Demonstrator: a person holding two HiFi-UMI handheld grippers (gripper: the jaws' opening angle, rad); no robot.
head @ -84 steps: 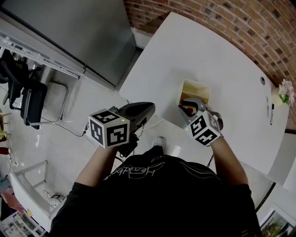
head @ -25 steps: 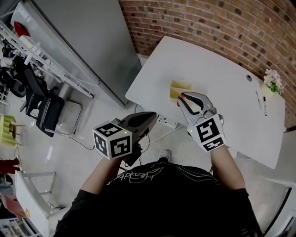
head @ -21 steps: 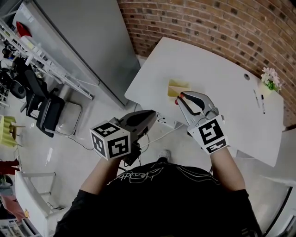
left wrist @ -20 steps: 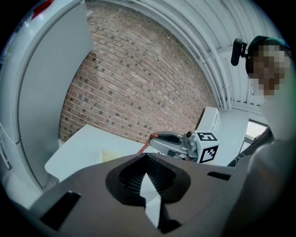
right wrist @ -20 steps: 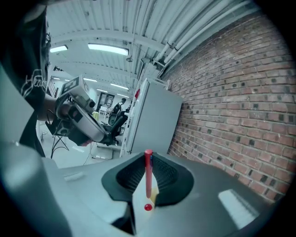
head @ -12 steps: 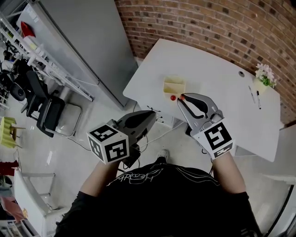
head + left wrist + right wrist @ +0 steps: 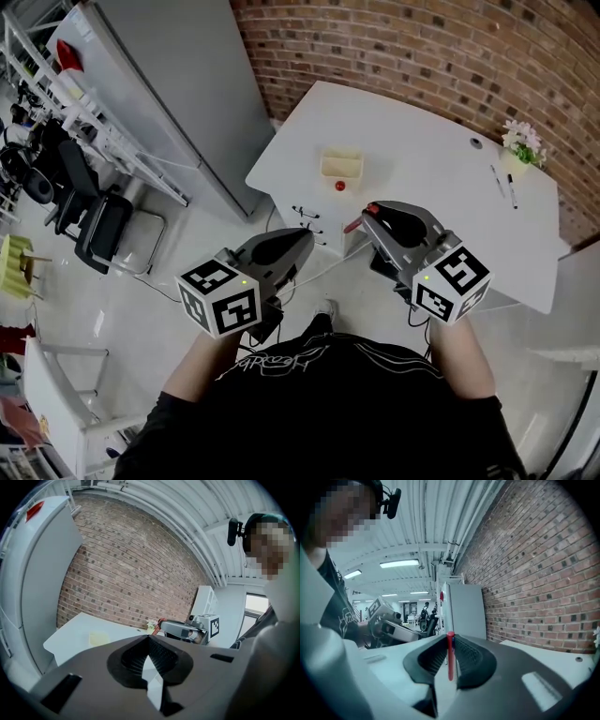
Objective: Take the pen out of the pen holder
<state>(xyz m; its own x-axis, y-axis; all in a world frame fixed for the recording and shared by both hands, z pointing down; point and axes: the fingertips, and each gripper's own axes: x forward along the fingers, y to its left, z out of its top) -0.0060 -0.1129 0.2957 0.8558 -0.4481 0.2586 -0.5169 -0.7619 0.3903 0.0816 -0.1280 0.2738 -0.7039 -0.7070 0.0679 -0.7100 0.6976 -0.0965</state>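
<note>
The white table stands with its far edge along the brick wall. A yellow pen holder sits upright towards the table's left corner, near the front edge. A small red thing lies just beside it, on the front-edge side. Towards the right end lie two pens side by side, well apart from the holder. A small bunch of flowers stands at the far right corner.

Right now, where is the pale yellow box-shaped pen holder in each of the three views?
Head view: the pale yellow box-shaped pen holder stands on the white table, upper middle of the picture.
Left gripper view: lower left, a pale patch on the table.
Right gripper view: not in it.
Shared landmark: the red brick wall, behind the table in all three.
</note>
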